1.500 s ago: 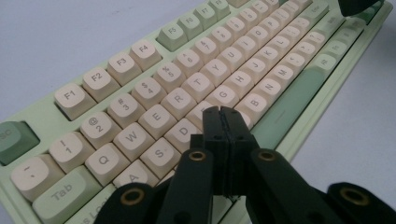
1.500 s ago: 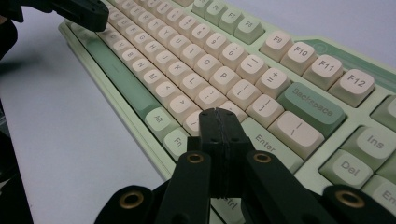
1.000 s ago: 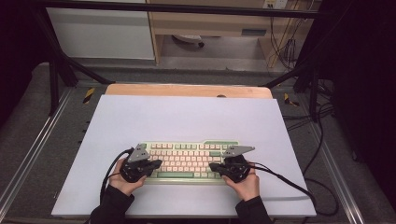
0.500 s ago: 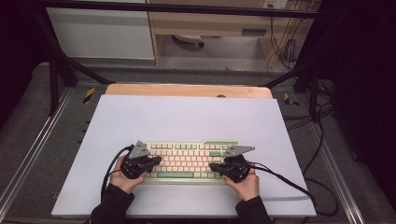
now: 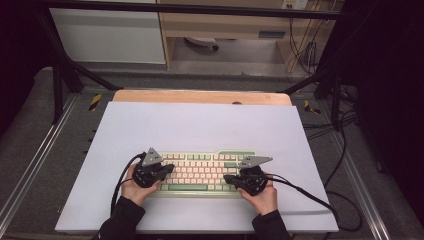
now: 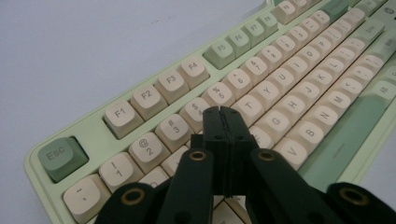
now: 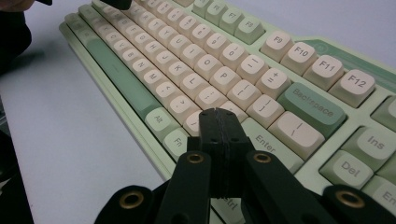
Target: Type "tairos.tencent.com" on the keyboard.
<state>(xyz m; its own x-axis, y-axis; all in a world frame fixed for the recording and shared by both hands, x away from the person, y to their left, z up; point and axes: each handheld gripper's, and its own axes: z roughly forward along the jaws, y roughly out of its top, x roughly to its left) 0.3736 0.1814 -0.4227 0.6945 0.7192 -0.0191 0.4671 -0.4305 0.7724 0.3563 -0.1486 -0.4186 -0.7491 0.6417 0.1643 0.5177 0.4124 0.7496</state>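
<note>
Toward six o'clock on the table (image 5: 200, 125) lies the keyboard (image 5: 200, 172); since a second ago nothing much has shifted. Left tool (image 6: 223, 112) and right tool (image 7: 219, 113) hover fully closed, empty, over keys, probably poised to press.

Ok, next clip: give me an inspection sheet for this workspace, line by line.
Surface: pale sheet over a wooden table.
Job's things: green keyboard with cream keys, lying flat near the front edge.
Clutter: nothing seen.
Grippers: left claw shut, over the letter rows; right claw shut, by the Enter key; nothing held.
Cables: one trails from each claw; the right cable runs off the sheet's right edge.
Surroundings: black frame poles, grey floor, a white cabinet behind.
</note>
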